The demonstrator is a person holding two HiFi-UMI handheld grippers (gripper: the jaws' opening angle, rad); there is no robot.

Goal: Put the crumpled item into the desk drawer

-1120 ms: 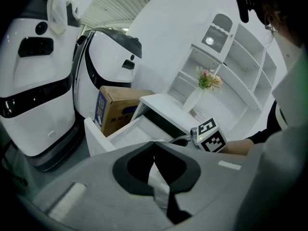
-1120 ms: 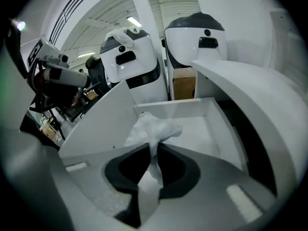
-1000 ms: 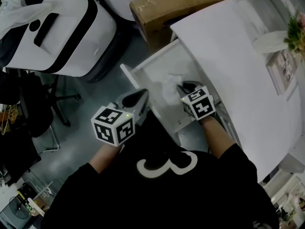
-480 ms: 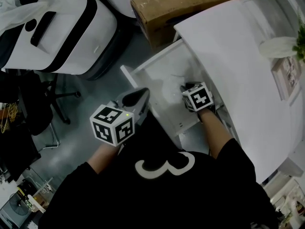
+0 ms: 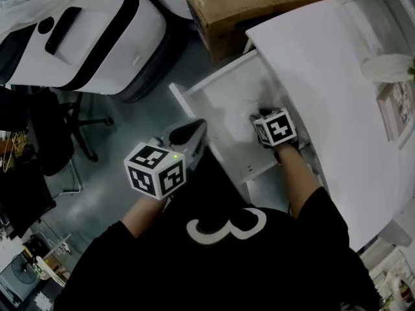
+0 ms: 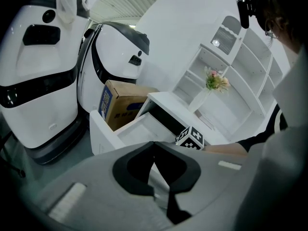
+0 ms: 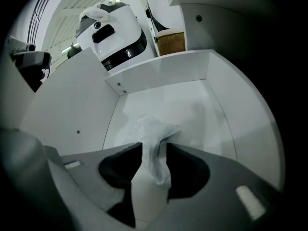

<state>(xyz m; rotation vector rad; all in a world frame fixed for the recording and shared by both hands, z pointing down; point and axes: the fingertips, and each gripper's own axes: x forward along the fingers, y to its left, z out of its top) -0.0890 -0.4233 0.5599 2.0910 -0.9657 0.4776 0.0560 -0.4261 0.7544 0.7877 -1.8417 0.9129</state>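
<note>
The crumpled item (image 7: pixel 151 131), a wad of thin white plastic, lies on the floor of the open white desk drawer (image 7: pixel 159 76). My right gripper (image 7: pixel 154 148) points steeply down into the drawer (image 5: pixel 214 89). Its jaws have just been opening and now stand apart, with the wad's tail between them and the pads off it. In the head view that gripper (image 5: pixel 257 118) is low inside the drawer, and the wad is too faint to pick out. My left gripper (image 5: pixel 194 127) hovers shut and empty at the drawer's front left corner, also shown in its own view (image 6: pixel 155 143).
The white desk top (image 5: pixel 324 76) overhangs the drawer's right side. A cardboard box (image 5: pixel 259 5) sits behind the drawer and a large white machine (image 5: pixel 84 31) stands to the left. A dark chair base (image 5: pixel 78 128) is on the floor. White shelves hold a flower vase (image 6: pixel 214 83).
My right gripper has sunk into the drawer with the white wad, and its jaws have parted. The left gripper has stayed where it was.
</note>
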